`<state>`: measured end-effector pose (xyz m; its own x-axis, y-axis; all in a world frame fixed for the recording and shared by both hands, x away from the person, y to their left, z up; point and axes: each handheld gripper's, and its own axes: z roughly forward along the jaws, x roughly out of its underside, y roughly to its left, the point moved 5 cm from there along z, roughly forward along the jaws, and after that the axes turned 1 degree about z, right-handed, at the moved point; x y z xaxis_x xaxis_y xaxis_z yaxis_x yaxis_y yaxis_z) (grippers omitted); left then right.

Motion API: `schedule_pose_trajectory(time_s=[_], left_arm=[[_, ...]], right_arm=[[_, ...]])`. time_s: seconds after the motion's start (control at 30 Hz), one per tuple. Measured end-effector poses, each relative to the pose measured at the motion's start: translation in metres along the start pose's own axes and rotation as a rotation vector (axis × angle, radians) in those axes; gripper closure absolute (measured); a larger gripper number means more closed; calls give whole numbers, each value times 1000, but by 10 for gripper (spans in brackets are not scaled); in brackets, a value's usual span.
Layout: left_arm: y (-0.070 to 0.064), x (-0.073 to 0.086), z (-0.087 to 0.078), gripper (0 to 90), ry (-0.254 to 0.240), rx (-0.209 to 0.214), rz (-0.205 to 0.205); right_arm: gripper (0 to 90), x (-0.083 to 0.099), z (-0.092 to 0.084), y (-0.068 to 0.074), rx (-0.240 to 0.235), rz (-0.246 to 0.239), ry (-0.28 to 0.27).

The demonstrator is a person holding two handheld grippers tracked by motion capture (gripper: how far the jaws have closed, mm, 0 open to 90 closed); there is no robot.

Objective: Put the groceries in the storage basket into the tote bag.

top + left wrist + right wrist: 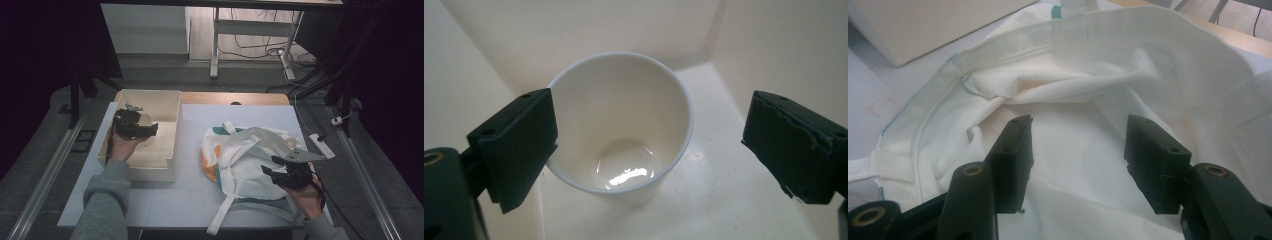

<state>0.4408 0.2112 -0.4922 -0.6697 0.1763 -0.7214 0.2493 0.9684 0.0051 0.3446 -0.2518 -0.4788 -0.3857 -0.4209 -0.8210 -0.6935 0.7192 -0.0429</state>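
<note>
The left tool (649,145) is open around an empty paper cup (624,120) inside the cream box (167,107). The right tool (1075,160) stands open over the white tote bag (245,155) on the tabletop (190,195).

White cup (624,125), cream box (165,102), white bag (250,160) (teal, orange trim), black jaws.

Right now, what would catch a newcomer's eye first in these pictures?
A crumpled white cloth tote bag with orange and teal trim lies right of centre, the right gripper open at its mouth. On the left, a white paper cup stands in a cream box, between the open left gripper.
</note>
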Motion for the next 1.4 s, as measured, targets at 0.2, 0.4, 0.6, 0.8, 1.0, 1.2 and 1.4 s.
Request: schedule_pose_trajectory(time_s=[0.2, 0.4, 0.6, 0.8, 1.0, 1.2, 1.4], left_arm=[[-1, -2, -5, 85, -26, -32, 4], [-4, 2, -14, 83, 2, -56, -16], [-5, 8, -11, 92, 48, -62, -40], [-3, 7, -4, 94, 58, -77, -48], [0, 7, 6, 99, 61, -102, -54], [3, 6, 18, 112, 61, -125, -69], [6, 7, 27, 149, 68, -122, -89]], right_arm=[[449, 0, 0, 2, -4, 0, -3], [449, 0, 1, 3, -6, -6, 0], [449, 0, 1, 4, -9, -8, -3], [449, 0, 2, 5, -12, -11, 0], [449, 0, 4, 6, -16, -11, 2], [449, 0, 6, 7, -17, -12, 9], [449, 0, 6, 6, -17, -13, 8]])
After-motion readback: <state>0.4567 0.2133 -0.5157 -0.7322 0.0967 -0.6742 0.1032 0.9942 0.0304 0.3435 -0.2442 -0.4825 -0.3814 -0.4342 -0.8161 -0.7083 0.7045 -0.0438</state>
